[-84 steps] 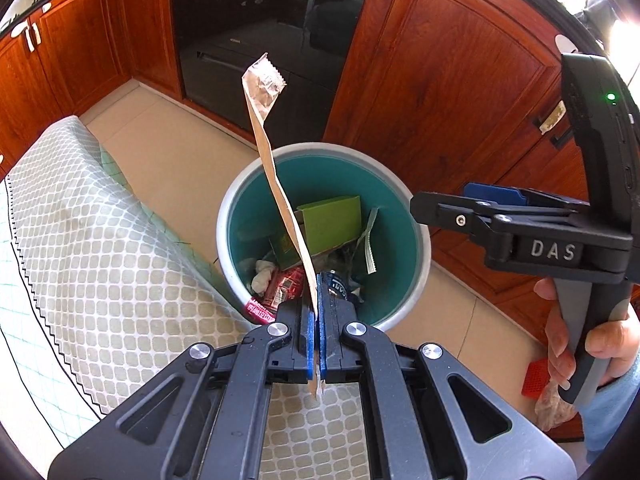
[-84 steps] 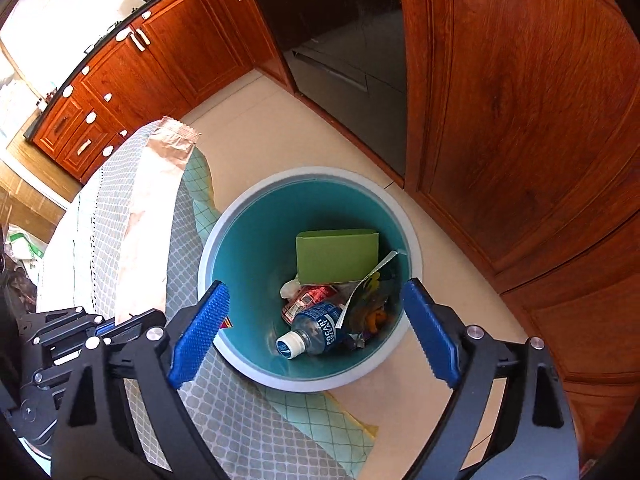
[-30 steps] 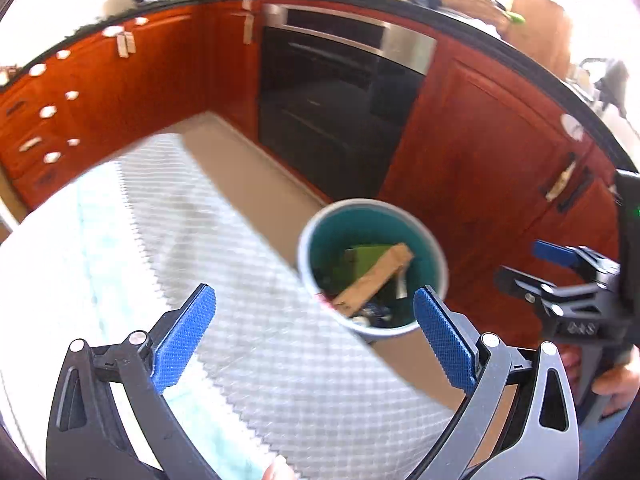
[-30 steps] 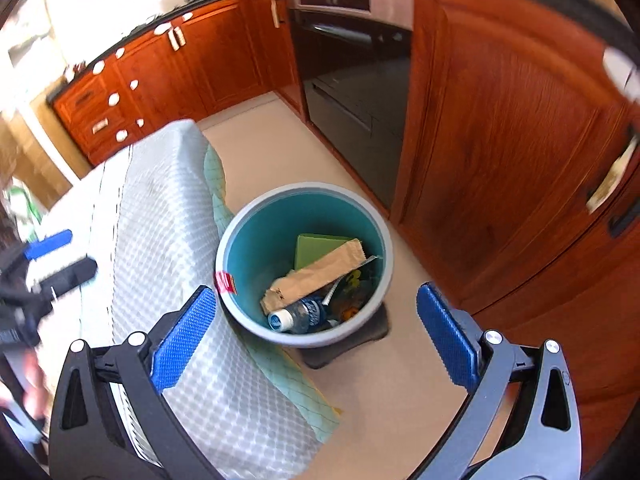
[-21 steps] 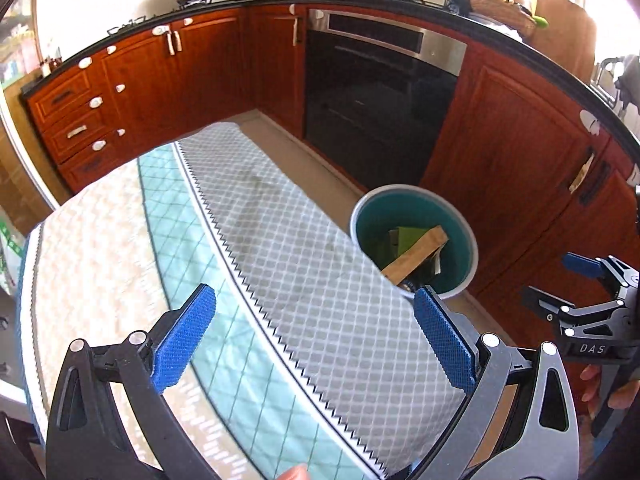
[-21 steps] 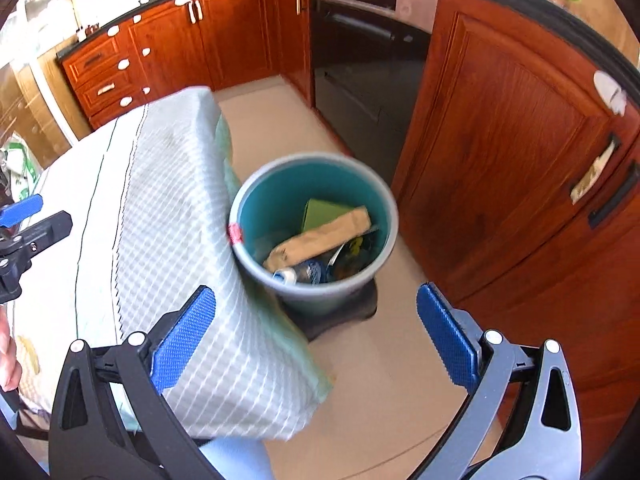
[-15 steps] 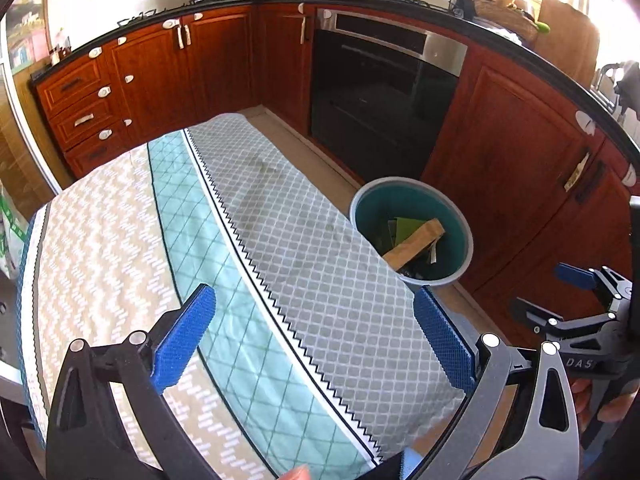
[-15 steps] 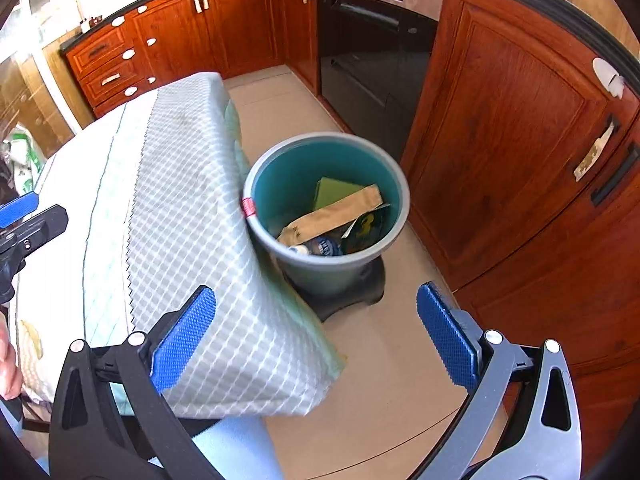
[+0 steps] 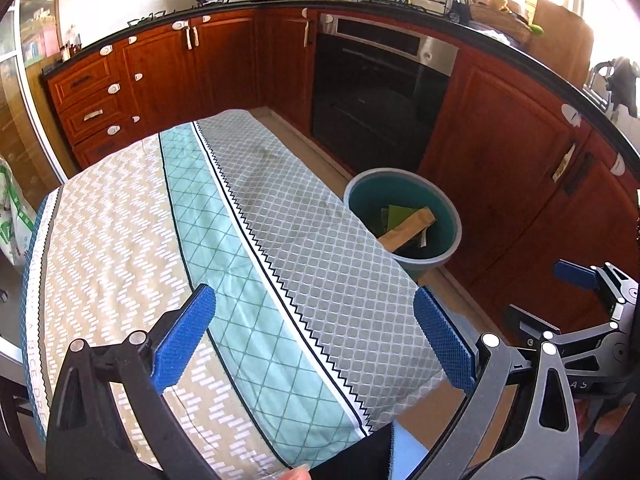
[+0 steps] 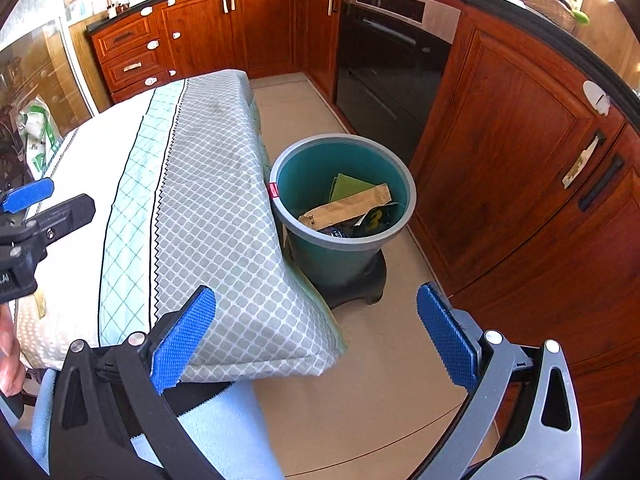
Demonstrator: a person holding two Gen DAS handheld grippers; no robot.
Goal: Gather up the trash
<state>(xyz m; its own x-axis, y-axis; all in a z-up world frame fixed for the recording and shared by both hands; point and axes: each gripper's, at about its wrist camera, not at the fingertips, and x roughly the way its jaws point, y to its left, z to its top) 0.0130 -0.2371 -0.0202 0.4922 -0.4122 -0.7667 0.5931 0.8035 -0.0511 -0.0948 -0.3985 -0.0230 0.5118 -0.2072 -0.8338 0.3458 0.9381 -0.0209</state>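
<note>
A teal trash bin stands on the floor by the table's far right corner. In it lie a long brown paper wrapper, a green card and other trash. My left gripper is open and empty above the table, well back from the bin. My right gripper is open and empty, held over the table's corner and the floor, back from the bin. Each gripper shows at the edge of the other's view.
The table carries a patterned cloth. Wooden cabinets and a black oven stand close behind the bin. A tan tiled floor lies right of the table.
The left gripper let the brown wrapper fall into the bin and opened. Both grippers have pulled back and up from the bin, which now looks smaller.
</note>
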